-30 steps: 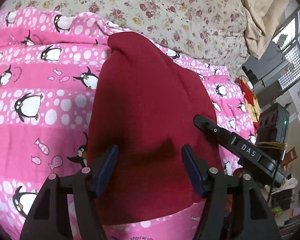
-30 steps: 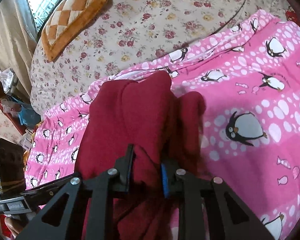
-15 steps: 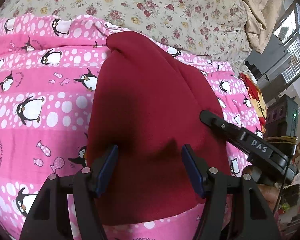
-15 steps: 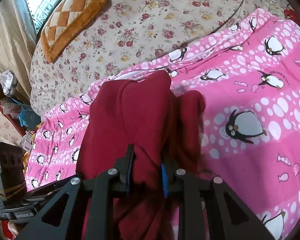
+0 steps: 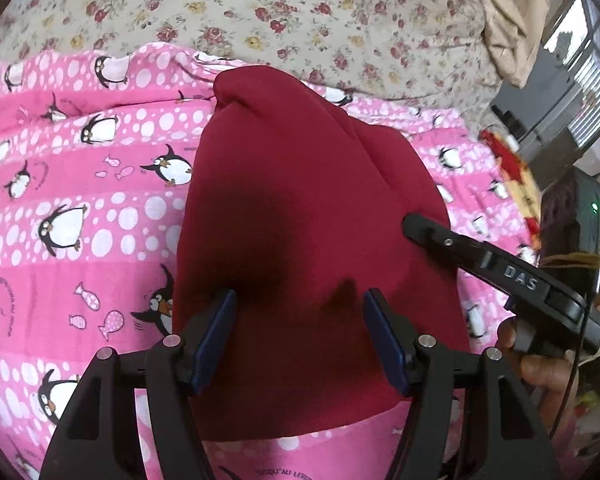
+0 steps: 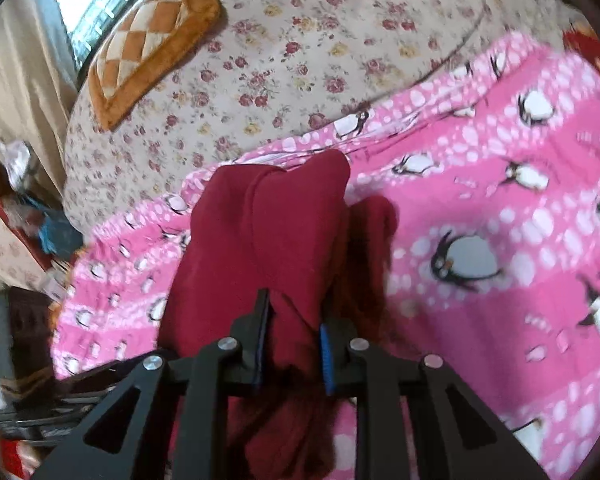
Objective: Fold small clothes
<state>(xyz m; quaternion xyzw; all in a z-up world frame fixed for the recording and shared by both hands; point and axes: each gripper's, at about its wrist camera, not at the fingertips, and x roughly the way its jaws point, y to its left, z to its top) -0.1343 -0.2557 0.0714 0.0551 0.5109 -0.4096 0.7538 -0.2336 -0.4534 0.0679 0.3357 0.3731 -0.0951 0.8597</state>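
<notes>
A dark red garment (image 5: 300, 208) lies folded on a pink penguin blanket (image 5: 80, 200). My left gripper (image 5: 300, 320) is open just above the garment's near part, its blue pads apart and holding nothing. My right gripper (image 6: 292, 332) is shut on a bunched fold of the red garment (image 6: 268, 240) and holds that fold raised. The right gripper also shows in the left wrist view (image 5: 492, 268), reaching in from the right with its tip on the garment's right side.
A floral bedsheet (image 5: 300, 12) lies beyond the blanket. An orange checked cushion (image 6: 148, 40) sits at the far left in the right wrist view. Cluttered shelves and a window (image 5: 580, 80) stand off the bed's right side.
The right gripper has shifted with its fold, and its tip has slid toward the garment's right edge in the left wrist view. The left gripper stays open over the garment.
</notes>
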